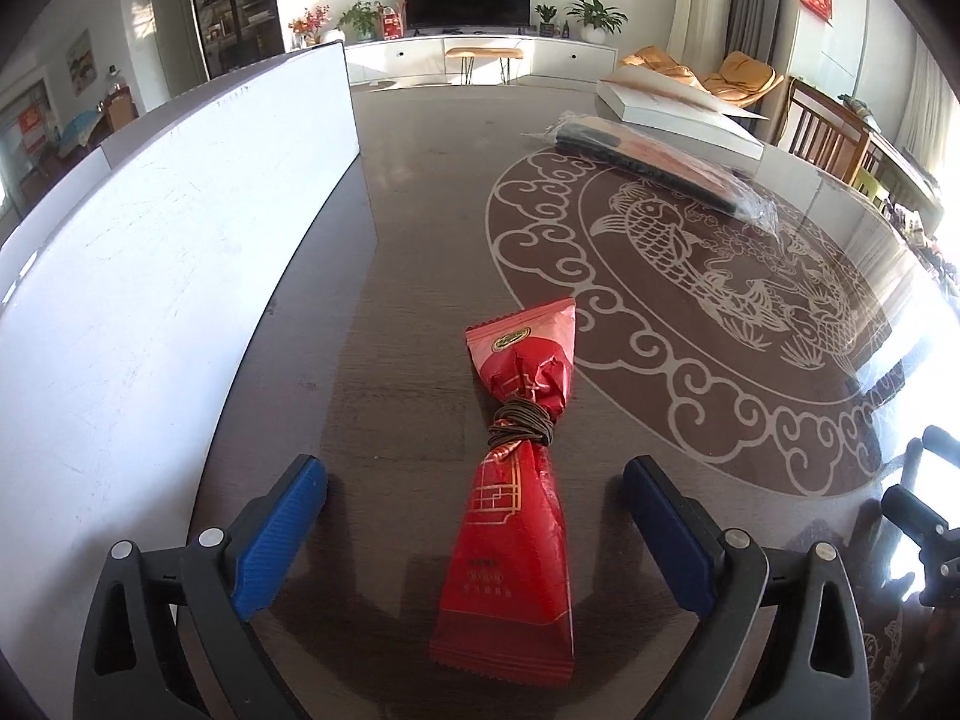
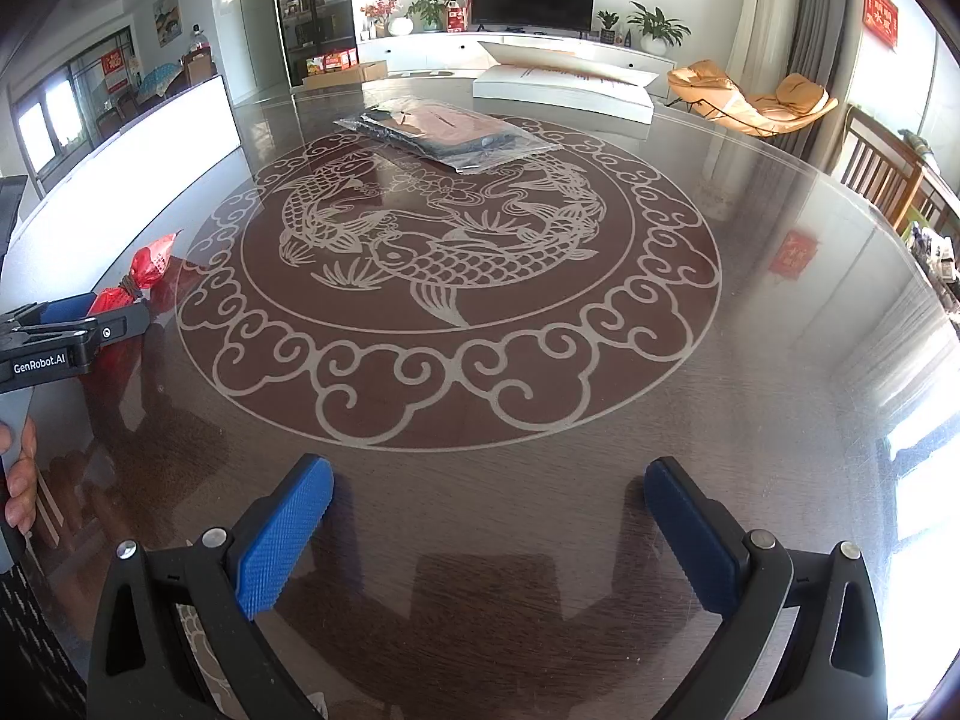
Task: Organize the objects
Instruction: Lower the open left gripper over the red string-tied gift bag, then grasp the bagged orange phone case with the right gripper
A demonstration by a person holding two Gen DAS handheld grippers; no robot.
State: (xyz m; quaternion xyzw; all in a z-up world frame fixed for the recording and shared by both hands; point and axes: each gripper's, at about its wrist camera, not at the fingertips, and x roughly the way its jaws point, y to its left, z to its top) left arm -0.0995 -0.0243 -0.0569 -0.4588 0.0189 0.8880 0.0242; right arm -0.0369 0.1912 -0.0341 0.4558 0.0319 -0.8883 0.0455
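Note:
A red snack packet (image 1: 516, 504) lies flat on the dark table, pinched in the middle by a brown hair tie (image 1: 521, 427) wound around it. My left gripper (image 1: 474, 480) is open, its blue pads on either side of the packet's near half, not touching it. The packet also shows in the right wrist view (image 2: 141, 276), with the left gripper (image 2: 90, 318) beside it. My right gripper (image 2: 489, 480) is open and empty over bare table near the front edge.
A white board (image 1: 180, 276) stands upright along the table's left side. A plastic-wrapped dark item (image 2: 450, 132) and a flat white box (image 2: 558, 87) lie at the far side. The round table (image 2: 780, 360) has a glass top with a fish pattern.

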